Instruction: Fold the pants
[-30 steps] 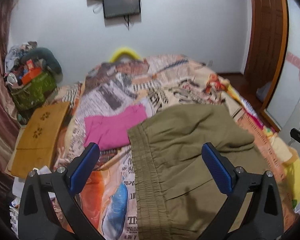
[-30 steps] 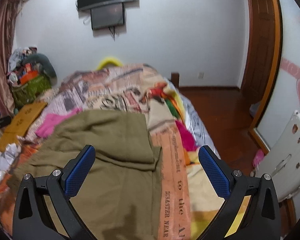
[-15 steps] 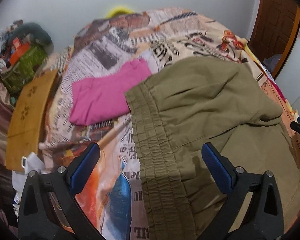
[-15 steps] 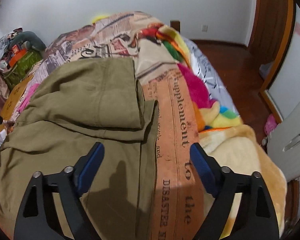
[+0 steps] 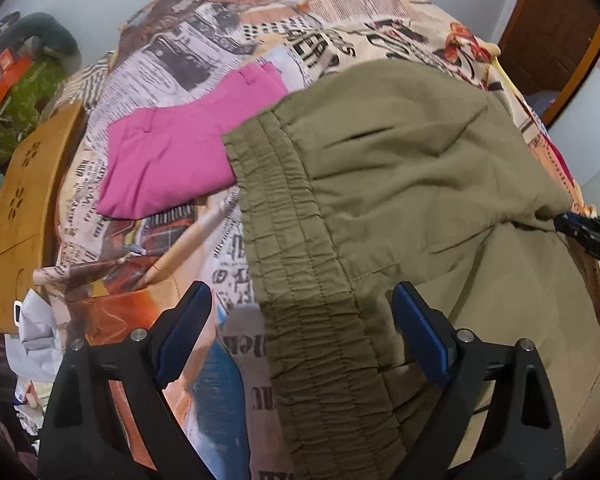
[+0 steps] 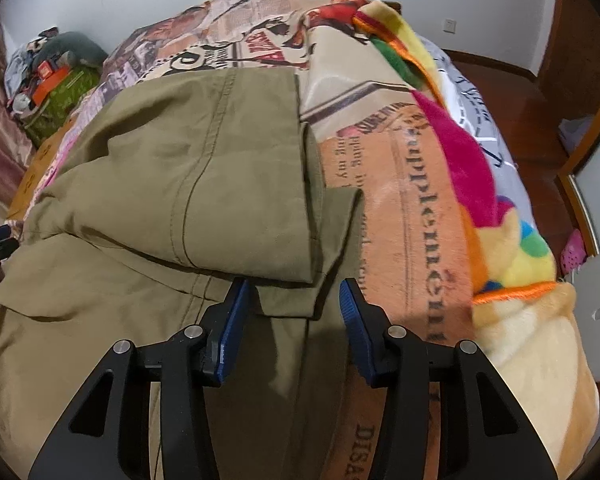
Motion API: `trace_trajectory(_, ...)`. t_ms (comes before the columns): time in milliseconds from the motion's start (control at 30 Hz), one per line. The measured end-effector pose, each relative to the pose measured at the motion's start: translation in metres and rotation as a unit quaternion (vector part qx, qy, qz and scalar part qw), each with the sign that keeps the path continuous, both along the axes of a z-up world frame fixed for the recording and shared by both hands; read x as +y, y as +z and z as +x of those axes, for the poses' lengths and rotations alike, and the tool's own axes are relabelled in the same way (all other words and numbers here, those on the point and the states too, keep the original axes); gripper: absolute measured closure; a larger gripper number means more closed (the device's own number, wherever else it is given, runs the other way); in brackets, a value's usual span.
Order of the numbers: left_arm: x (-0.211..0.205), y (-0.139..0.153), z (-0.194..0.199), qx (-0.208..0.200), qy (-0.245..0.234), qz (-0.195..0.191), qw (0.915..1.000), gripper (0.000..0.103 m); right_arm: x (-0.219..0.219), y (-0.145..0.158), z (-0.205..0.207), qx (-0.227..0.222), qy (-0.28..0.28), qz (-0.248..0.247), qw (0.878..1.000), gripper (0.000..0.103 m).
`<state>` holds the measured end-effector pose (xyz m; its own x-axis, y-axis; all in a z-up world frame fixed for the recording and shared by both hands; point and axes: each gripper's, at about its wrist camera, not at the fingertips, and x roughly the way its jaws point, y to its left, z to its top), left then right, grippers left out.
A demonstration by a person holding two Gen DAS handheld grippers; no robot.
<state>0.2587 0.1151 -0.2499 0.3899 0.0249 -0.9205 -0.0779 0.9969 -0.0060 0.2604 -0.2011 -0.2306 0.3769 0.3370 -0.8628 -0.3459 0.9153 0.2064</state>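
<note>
so far the olive pants (image 5: 400,168) lie spread on the bed (image 5: 228,44), over its newspaper-print blanket, with one fold already in: the legs are doubled back over the upper part, their hems (image 6: 312,208) ending toward 3 o'clock in the right wrist view. the elastic waistband (image 5: 300,280) runs from 11 o'clock down to 6 o'clock in the left wrist view, beside a folded pink garment (image 5: 172,160) at 10 o'clock that touches it.

the left tool (image 5: 300,336) is wide and just starting to close, straddling the waistband without pressing it. the right tool (image 6: 292,316) is narrowing fast around the lower layer's edge just below the hem; its pads look not yet clamped on cloth.

my guess: roughly half done. both ends still need pinching, then another fold and some smoothing.
</note>
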Motion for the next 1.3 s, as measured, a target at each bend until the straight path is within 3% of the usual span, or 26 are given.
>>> trace_trajectory(167,0.002,-0.011,0.003,0.01,0.008,0.001,0.9999,0.016,0.001,-0.008,0.0,0.0,0.004,0.011,1.0,0.078)
trace_trajectory(267,0.001,-0.012,0.002,0.0,0.016,0.024,0.9996,0.017,0.003,-0.01,-0.001,-0.009,0.005,-0.001,1.0,0.088)
trace_trajectory(367,0.0,-0.015,0.001,-0.007,0.017,0.048,0.9987,0.019,0.002,-0.011,0.0,-0.012,0.007,-0.001,1.0,0.09)
trace_trajectory(533,0.005,-0.019,0.0,-0.009,0.027,0.046,0.9985,0.019,0.004,-0.006,0.0,-0.029,0.001,-0.014,0.999,0.094)
trace_trajectory(667,0.004,-0.019,0.0,-0.011,0.027,0.057,0.9979,0.019,-0.01,0.004,0.006,-0.032,-0.024,0.019,0.999,0.096)
trace_trajectory(767,0.004,-0.021,0.0,-0.015,0.028,0.063,0.9975,0.016,-0.007,-0.001,0.009,-0.026,-0.023,0.014,0.999,0.096)
trace_trajectory(900,0.011,-0.022,0.001,-0.014,0.033,0.043,0.9984,0.012,0.002,-0.011,0.007,-0.013,-0.009,-0.006,1.0,0.095)
trace_trajectory(1033,0.015,-0.016,-0.001,-0.01,0.026,0.033,0.9991,0.013,-0.005,0.006,0.003,-0.013,-0.009,0.005,1.0,0.094)
trace_trajectory(1133,0.015,-0.005,-0.003,-0.018,0.025,0.047,0.9984,0.013,-0.011,0.022,-0.005,-0.034,0.003,0.0,0.999,0.092)
trace_trajectory(1300,0.023,0.013,0.004,-0.041,0.03,0.041,0.9979,0.013,-0.018,0.044,-0.005,-0.062,-0.006,0.048,0.997,0.065)
